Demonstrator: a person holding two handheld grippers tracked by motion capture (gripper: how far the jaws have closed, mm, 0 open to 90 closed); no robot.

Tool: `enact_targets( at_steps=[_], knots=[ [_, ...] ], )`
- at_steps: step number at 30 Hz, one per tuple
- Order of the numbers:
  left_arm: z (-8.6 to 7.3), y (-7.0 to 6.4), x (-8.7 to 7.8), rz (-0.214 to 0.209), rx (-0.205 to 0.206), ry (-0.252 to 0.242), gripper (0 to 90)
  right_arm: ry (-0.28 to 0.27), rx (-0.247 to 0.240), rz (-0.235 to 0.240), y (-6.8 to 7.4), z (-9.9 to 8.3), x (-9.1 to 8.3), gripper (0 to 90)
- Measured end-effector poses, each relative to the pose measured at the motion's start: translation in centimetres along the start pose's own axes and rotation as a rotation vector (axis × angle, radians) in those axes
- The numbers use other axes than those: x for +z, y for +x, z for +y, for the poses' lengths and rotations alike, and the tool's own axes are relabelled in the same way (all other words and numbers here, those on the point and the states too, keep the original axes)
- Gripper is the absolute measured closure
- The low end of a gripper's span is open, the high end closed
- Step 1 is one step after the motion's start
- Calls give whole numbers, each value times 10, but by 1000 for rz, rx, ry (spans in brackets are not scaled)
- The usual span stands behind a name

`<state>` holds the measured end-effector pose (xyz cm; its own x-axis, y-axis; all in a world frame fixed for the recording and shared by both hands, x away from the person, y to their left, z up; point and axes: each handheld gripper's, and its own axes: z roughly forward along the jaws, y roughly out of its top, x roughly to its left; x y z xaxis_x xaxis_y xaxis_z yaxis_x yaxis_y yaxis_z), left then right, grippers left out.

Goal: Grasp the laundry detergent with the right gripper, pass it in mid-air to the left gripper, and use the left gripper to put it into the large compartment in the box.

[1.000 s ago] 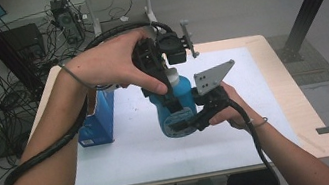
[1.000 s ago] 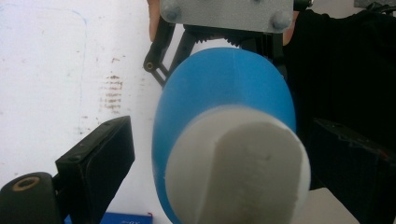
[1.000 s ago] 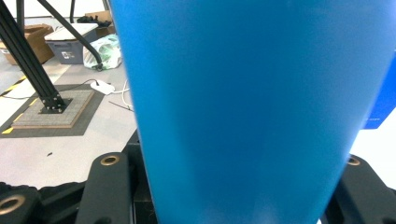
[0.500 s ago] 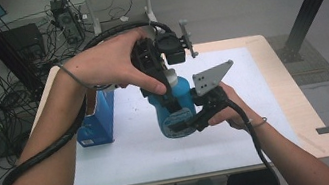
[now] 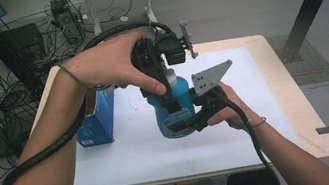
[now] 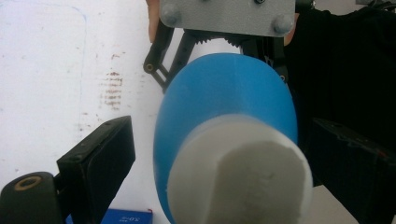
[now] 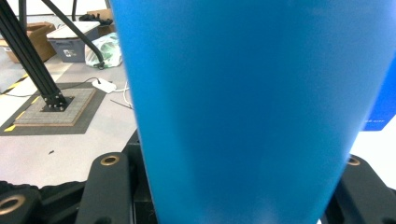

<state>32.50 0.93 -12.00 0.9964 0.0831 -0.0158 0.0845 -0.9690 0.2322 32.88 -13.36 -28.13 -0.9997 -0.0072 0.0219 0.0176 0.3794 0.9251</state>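
A blue bottle [image 5: 175, 108] with a white cap [image 6: 238, 182] stands tilted over the middle of the white table [image 5: 127, 154]. My right gripper [image 5: 185, 123] is shut on the bottle's lower body; in the right gripper view the blue bottle [image 7: 252, 102] sits between both jaws of the right gripper [image 7: 233, 186]. My left gripper [image 5: 164, 80] comes down from above onto the bottle's top. In the left gripper view the left gripper [image 6: 226, 144] is open, its jaws standing on either side of the cap with a gap at each side.
A blue box [image 5: 97, 119] stands upright at the table's left, close to my left forearm. The grey plate [image 5: 211, 78] of the right gripper sticks up beside the bottle. Black frame legs, cables and boxes lie on the floor around the table.
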Motion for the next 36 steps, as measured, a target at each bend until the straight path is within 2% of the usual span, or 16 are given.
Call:
enact_targets(
  at_steps=[29,36],
  knots=[
    [8,-3,1,2,12,32,237,-7,-7,-2,3,1,-4,428],
    [8,-3,0,-2,9,30,304,-4,-6,1,4,1,-3,428]
  ],
)
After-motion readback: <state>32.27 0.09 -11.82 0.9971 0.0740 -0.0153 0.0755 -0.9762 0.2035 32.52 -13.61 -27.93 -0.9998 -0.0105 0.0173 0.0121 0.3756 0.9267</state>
